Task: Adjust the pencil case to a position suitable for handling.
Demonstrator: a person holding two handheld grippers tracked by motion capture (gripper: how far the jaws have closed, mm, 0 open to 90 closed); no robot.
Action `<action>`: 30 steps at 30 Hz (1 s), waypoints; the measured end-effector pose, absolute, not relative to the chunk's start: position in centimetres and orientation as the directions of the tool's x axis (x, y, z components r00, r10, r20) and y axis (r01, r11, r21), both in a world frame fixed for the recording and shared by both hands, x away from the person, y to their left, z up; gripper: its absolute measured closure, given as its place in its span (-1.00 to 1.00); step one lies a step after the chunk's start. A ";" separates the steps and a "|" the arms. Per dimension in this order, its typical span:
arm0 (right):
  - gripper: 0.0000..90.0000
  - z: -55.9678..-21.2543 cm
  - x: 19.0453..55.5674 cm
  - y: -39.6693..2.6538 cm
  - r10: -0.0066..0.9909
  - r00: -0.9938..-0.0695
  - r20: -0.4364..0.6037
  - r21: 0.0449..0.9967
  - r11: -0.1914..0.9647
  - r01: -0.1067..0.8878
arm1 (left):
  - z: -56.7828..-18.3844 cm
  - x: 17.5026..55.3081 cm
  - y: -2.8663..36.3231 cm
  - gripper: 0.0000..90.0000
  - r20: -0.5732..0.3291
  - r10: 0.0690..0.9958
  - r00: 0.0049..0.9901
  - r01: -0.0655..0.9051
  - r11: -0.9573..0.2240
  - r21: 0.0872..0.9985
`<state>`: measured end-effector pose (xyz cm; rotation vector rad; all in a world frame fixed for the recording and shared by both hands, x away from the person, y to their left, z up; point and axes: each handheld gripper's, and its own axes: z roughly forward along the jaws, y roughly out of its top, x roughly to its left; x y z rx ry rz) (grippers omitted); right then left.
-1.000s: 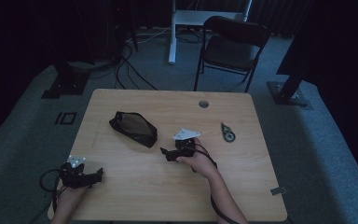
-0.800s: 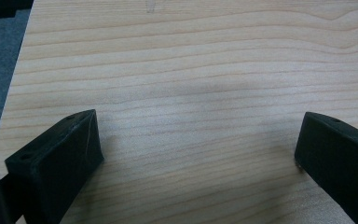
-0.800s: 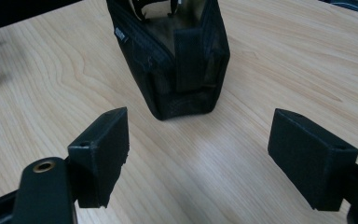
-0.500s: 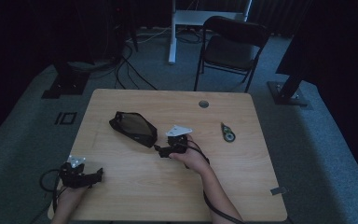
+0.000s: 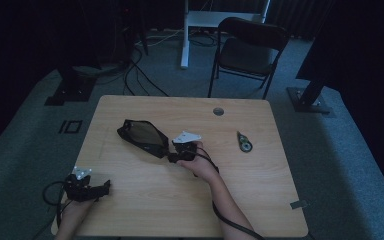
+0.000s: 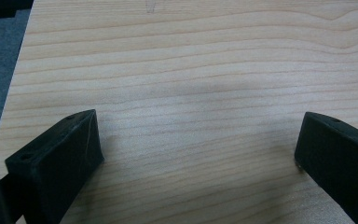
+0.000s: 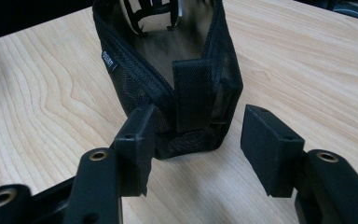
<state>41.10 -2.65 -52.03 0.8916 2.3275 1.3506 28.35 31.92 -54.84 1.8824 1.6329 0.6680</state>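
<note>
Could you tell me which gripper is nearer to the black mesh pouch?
The right gripper: its jaws, just closing, flank the black mesh pouch at its near end. The left gripper sits apart at the table's front-left corner.

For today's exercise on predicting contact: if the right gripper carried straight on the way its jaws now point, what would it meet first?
The right gripper would meet the near end of the black mesh pouch, probably at its strap loop. Its jaws have just been closing, with that end between them; the left one looks to be touching the mesh, the right one apart.

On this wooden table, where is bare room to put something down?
Free: the wooden table near edge between both hands, and the far left corner behind the black mesh zip pouch. Crowded: the centre, where the right gripper meets the pouch; the small round tool lies at the right.
</note>
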 end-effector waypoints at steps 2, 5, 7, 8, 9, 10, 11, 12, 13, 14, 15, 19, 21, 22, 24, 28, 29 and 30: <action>0.06 -52.0 41.2 -2.5 0.643 -0.765 0.038 0.857 0.373 0.356 | -54.8 28.4 31.9 -0.99 0.012 0.991 0.137 0.715 -0.107 0.691; 0.15 -52.1 41.4 -2.3 0.644 -0.764 0.034 0.849 0.384 0.362 | -54.8 28.4 31.9 -0.99 0.011 0.991 0.136 0.715 -0.106 0.691; 0.22 -52.3 41.6 -2.3 0.645 -0.764 0.024 0.842 0.399 0.363 | -54.8 28.4 31.9 -0.99 0.012 0.991 0.137 0.715 -0.107 0.691; 0.23 -52.3 41.6 -2.2 0.641 -0.767 0.026 0.842 0.400 0.362 | -54.8 28.4 31.9 -0.99 0.012 0.991 0.137 0.715 -0.107 0.691; 0.25 -52.4 41.6 -2.2 0.640 -0.768 0.025 0.841 0.402 0.363 | -54.8 28.4 31.9 -0.99 0.012 0.991 0.136 0.715 -0.106 0.691; 0.26 -52.4 41.6 -2.2 0.635 -0.772 0.023 0.839 0.408 0.361 | -54.8 28.4 31.9 -0.99 0.012 0.991 0.136 0.715 -0.106 0.691; 0.26 -52.4 41.6 -2.1 0.632 -0.774 0.025 0.836 0.411 0.363 | -54.8 28.4 31.9 -0.99 0.012 0.991 0.137 0.715 -0.107 0.691; 0.26 -52.4 41.6 -2.1 0.634 -0.773 0.027 0.834 0.412 0.367 | -54.8 28.4 31.9 -0.99 0.012 0.991 0.137 0.715 -0.107 0.691; 0.28 -52.4 41.7 -2.0 0.633 -0.773 0.030 0.833 0.412 0.370 | -54.8 28.4 31.9 -0.99 0.012 0.991 0.137 0.715 -0.107 0.691; 0.30 -52.5 41.7 -2.0 0.629 -0.777 0.034 0.833 0.411 0.370 | -54.8 28.4 31.9 -0.99 0.012 0.991 0.137 0.715 -0.107 0.691; 0.30 -52.5 41.7 -1.9 0.624 -0.780 0.036 0.832 0.414 0.369 | -54.8 28.4 31.9 -0.99 0.012 0.991 0.136 0.715 -0.106 0.691; 0.47 -52.5 41.8 -1.7 0.622 -0.782 0.030 0.837 0.412 0.359 | -54.8 28.4 31.9 -0.99 0.012 0.991 0.137 0.715 -0.107 0.691; 0.59 -52.4 41.8 -1.7 0.620 -0.784 0.032 0.842 0.406 0.355 | -54.8 28.4 31.9 -0.99 0.012 0.991 0.137 0.715 -0.107 0.691; 0.60 -52.3 41.8 -1.7 0.616 -0.787 0.027 0.843 0.409 0.349 | -54.8 28.4 31.9 -0.99 0.012 0.991 0.137 0.715 -0.107 0.691; 0.61 -52.3 41.7 -1.8 0.620 -0.784 0.022 0.842 0.411 0.349 | -54.8 28.4 31.9 -0.99 0.012 0.991 0.137 0.715 -0.107 0.691; 0.62 -52.3 41.6 -2.1 0.622 -0.783 0.010 0.839 0.421 0.345 | -54.8 28.4 31.9 -0.99 0.012 0.991 0.137 0.715 -0.107 0.691; 0.62 -52.3 41.6 -2.2 0.628 -0.778 0.013 0.840 0.415 0.349 | -54.8 28.4 31.9 -0.99 0.012 0.991 0.137 0.715 -0.107 0.691; 0.62 -52.3 41.6 -2.4 0.624 -0.781 0.015 0.838 0.418 0.350 | -54.8 28.4 31.9 -0.99 0.012 0.991 0.137 0.715 -0.107 0.691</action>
